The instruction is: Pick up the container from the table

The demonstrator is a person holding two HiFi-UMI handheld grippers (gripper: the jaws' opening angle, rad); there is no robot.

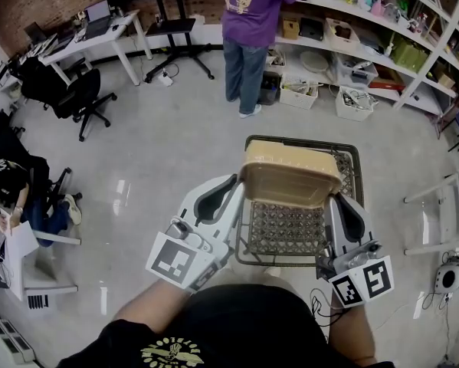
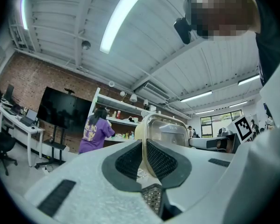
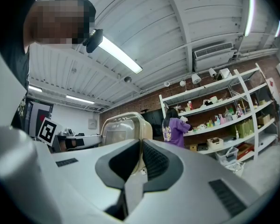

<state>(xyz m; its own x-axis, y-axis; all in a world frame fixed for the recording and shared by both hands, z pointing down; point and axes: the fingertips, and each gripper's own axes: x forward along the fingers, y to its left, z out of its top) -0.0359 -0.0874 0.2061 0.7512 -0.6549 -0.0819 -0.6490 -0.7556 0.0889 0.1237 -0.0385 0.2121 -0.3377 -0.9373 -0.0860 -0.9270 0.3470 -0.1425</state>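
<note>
The container (image 1: pixel 290 176), a clear tub with a tan lid, is hanging in the air between the 2 grippers, tilted so that the lid is facing the camera in the head view. It is not touching the wire-mesh table (image 1: pixel 302 232) and is covering the far half of that tabletop, closer to the left edge than to the right. The left gripper (image 1: pixel 233 194) is clamping the tub's left rim; in the left gripper view its 2 dark pads are pressing on the thin wall of the container (image 2: pixel 165 133), so the left gripper (image 2: pixel 144 158) is gripping it. The right gripper (image 1: pixel 338 205) is doing the same on the opposite rim, and in the right gripper view the right gripper (image 3: pixel 140 160) is pinching the edge of the container (image 3: pixel 123 132). Beyond the table's far edge, a person in a purple top (image 1: pixel 252 10) is standing at white shelves (image 1: pixel 382 48). A black office chair (image 1: pixel 76 98) is sitting by a white desk (image 1: pixel 99 37) at far left.
</note>
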